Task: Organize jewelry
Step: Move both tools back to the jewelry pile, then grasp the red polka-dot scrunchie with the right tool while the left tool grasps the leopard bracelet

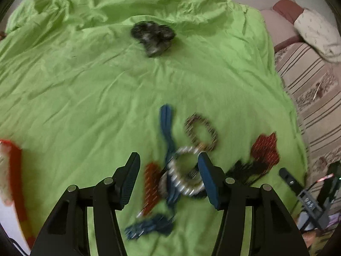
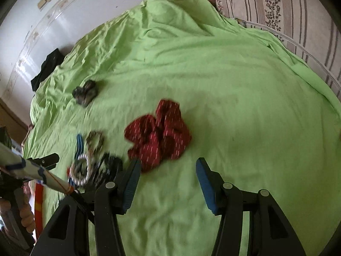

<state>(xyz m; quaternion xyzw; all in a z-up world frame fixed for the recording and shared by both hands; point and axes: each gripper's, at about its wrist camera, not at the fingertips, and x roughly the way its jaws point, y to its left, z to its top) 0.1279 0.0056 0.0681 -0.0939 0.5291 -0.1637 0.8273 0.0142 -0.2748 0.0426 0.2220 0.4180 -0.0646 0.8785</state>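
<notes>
Down over the green sheet (image 1: pixel 85 85) of the bed, straight onto the tangle of jewelry. Left gripper (image 1: pixel 168 157) pitched steeply downward, fingers parted about halfway, clamping nothing. Framed in that gap: the pearl bracelet (image 1: pixel 178 182), lying flat on top of the heap. Crowding the right finger (image 1: pixel 210 183), well apart from the left one, so sitting off-centre toward the right. Looks like a small sideways nudge before any closing.

Underneath and alongside, a blue strand (image 1: pixel 167 123) running lengthwise away from the fingers, roughly in line with where the gripper points, so no easy pinch across it from here. Just left of the bracelet, a red beaded piece (image 1: pixel 152 183), also lying lengthwise. Beyond the right fingertip, a brown beaded bracelet (image 1: pixel 213 133), flat and clear of the pile. Far up the sheet, a dark cluster (image 1: pixel 152 38), too blurred to name.

Over to the right gripper (image 2: pixel 168 162): fingers likewise released, bare sheet between them. Red cloth piece (image 2: pixel 159 134) just ahead and a touch left, its near edge by the left fingertip; touching or not, hard to call through the blur. Pile of jewelry well off to that side.

Verdict, as a guess only: left hand by far the nearer to the pearl bracelet, right hand better placed for the red cloth. Sorting barely begun, judging by everything still heaped together.
</notes>
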